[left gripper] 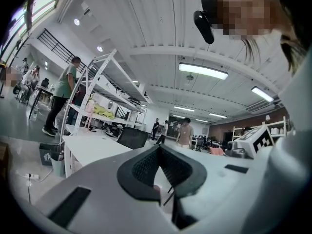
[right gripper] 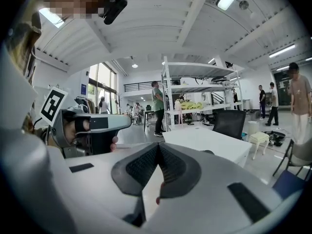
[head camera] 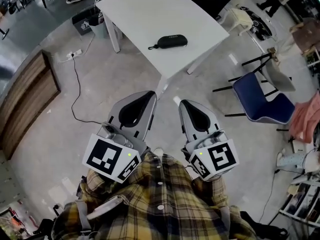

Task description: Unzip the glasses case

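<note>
The glasses case (head camera: 172, 41) is looking too small to show its zip. The worktop (head camera: 150, 19) is running off the top edge. In the right gripper view, the right tongs (right gripper: 158, 146) are hiding most of a dark lump (right gripper: 208, 152), maybe the case.

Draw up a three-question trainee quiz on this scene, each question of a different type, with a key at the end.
1. True or false: the glasses case lies on the floor.
2. The left gripper is: A) open around the case; B) shut with nothing between its jaws; C) shut on the case.
3. In the head view, what seat stands to the right of the white table?
Key: 1 false, it lies on the table. 2 B. 3 the blue chair.
</note>
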